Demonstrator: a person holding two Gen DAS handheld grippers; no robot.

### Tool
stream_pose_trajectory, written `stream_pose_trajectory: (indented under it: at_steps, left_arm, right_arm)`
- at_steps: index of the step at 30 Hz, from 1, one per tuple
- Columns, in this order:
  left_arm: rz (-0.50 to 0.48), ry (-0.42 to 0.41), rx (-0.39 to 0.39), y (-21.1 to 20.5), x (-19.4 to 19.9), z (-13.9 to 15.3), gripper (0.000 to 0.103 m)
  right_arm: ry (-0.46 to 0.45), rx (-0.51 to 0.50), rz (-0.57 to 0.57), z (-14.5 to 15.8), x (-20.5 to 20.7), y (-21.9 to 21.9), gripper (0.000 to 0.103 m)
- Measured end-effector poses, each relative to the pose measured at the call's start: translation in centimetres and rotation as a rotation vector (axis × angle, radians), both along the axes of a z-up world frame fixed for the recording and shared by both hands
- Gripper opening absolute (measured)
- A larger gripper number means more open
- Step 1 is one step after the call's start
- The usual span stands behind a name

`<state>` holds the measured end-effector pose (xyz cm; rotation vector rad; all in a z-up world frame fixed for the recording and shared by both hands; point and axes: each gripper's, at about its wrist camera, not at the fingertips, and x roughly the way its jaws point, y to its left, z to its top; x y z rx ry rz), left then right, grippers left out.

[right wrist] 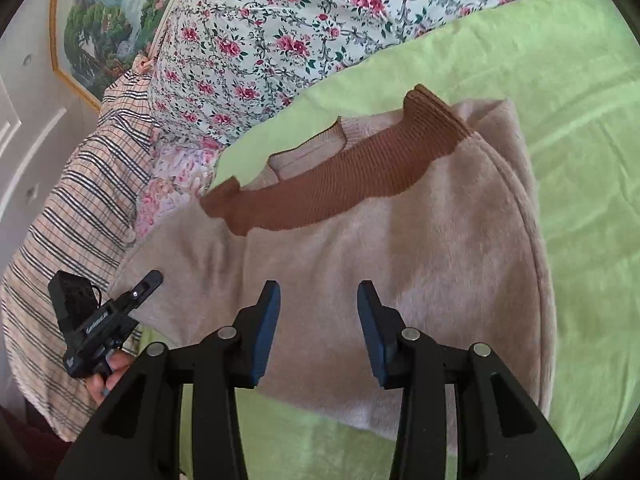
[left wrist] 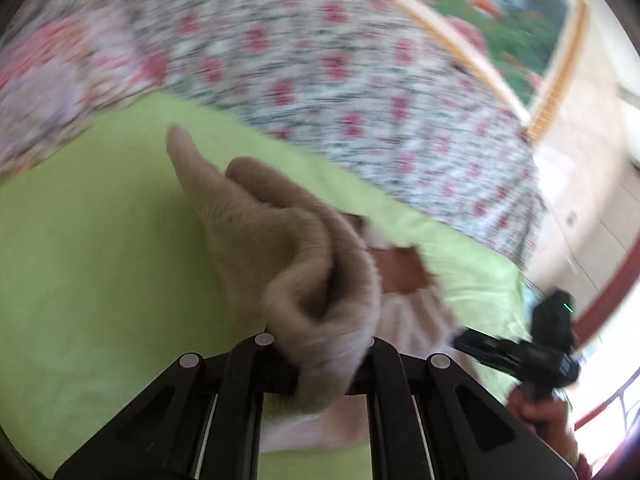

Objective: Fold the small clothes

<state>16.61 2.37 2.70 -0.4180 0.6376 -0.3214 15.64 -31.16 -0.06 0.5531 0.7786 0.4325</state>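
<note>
Closest in the left wrist view, the left gripper point(left wrist: 320, 364) had its two black fingers pinched on a bunched fold of a beige fuzzy sweater point(left wrist: 280, 248), and the cloth rose from between them in a soft peaked ridge. This view was blurred. The sweater lay on a lime green sheet point(left wrist: 92, 240) that covered the bed. To the right in the same view, the right gripper point(left wrist: 472, 342) appeared as a dark shape held in a hand point(left wrist: 540, 416) above the sheet. In the right wrist view, the right gripper point(right wrist: 318, 296) had its blue-padded fingers point(right wrist: 268, 328) spread apart with nothing between them, poised over the flat body of the sweater point(right wrist: 420, 280). The sweater was spread across the green sheet point(right wrist: 580, 160), with a brown ribbed band point(right wrist: 340, 184) running across its far part. At the left edge of that view, the left gripper point(right wrist: 150, 280) touched the sweater's left edge; whether it gripped cloth could not be told from this side. Farther back, a plaid cloth point(right wrist: 80, 208) lay beside the sheet on the left, and a white quilt with pink flowers point(right wrist: 280, 32) was heaped behind the sweater. Farthest away, a framed landscape painting point(right wrist: 108, 12) hung on the wall.
</note>
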Motion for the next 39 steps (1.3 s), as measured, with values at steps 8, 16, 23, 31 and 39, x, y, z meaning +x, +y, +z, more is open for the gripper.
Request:
stream_pose_trajectory:
  at_steps: [8,16,23,31,39]
  left_arm:
    - [-0.197,0.042,0.087,-10.0,1.7,-2.2,0.007]
    - [-0.24,0.095,0.113,-12.3,1.7,-4.7,0.007]
    - [-0.298,0.007,0.126,-15.1,1.7,-1.2,0.007]
    - [-0.43,0.08,0.109,-23.3,3.1,-4.5,0.007]
    - [-0.444,0.143,0.158,-25.7,3.4,-8.0,0.009]
  right_arm:
    - [0.06,0.276,0.15,-0.5,5.6,0.2,0.071]
    - [0.117,0.206,0.172,-1.9,11.9,4.2,0.038]
    - [-0.082,0.024,0.128,4.7,10.3,2.3,0.016]
    - [-0.028,-0.198,-0.01,2.9,7.6,-5.4,0.016]
    - [-0.025,-0.256,-0.047,-0.4,7.2,-7.5,0.016]
